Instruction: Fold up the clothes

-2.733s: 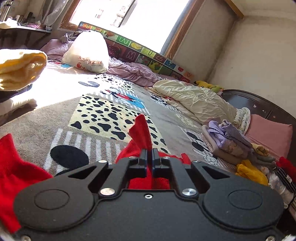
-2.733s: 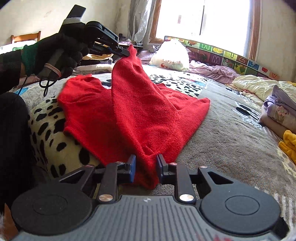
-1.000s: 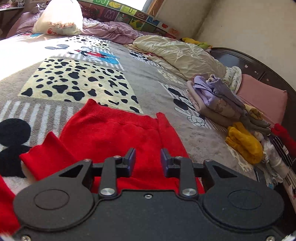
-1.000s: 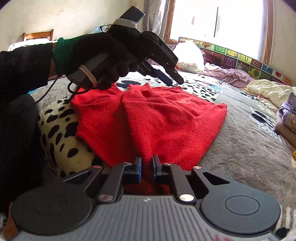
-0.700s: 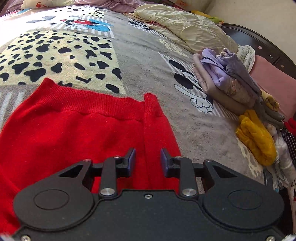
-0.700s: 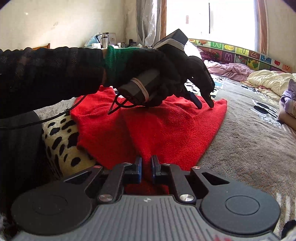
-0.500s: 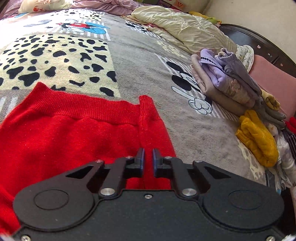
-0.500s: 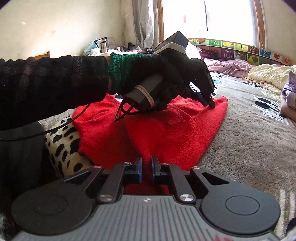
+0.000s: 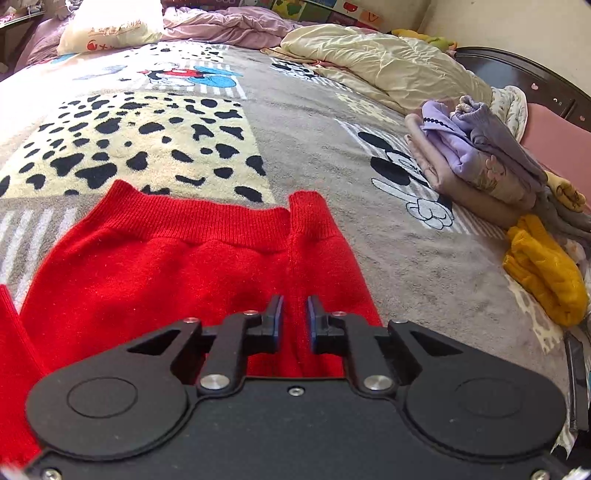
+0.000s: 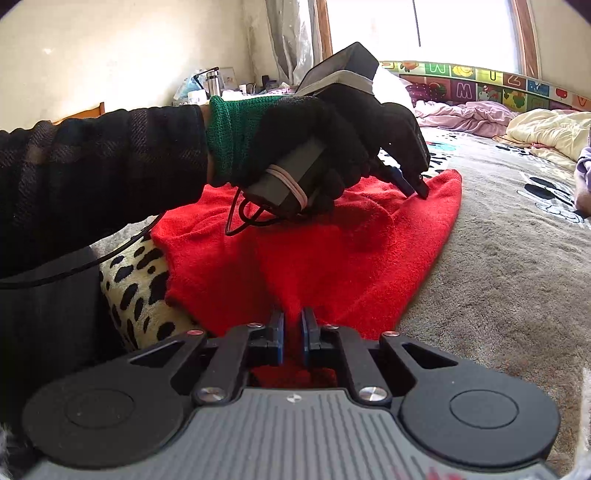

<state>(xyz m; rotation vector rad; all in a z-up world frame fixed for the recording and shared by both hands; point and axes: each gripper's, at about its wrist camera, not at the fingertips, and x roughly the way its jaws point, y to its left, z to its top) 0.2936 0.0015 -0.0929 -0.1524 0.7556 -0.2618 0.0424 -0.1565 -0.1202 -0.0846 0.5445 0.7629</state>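
A red knit garment [image 9: 166, 266] lies flat on the cartoon blanket [image 9: 295, 129], its ribbed hem away from me and a narrow folded strip along its right side. My left gripper [image 9: 294, 317] rests on that strip with its jaws nearly together and a ridge of red cloth between them. In the right wrist view the same gripper [image 10: 413, 182], held by a black-gloved hand [image 10: 314, 140], presses on the far corner of the red garment [image 10: 332, 258]. My right gripper [image 10: 292, 332] is shut on the garment's near edge.
A pile of folded lilac and beige clothes [image 9: 476, 162] and a yellow garment [image 9: 543, 273] lie at the right, by a pink pillow [image 9: 554, 133] and dark headboard [image 9: 535, 81]. A cream quilt [image 9: 376, 62] and white bag [image 9: 110, 29] lie farther back.
The left gripper laid down the lifted red cloth, opened, moved to the garment's far right edge and closed there. The right gripper closed on the near edge.
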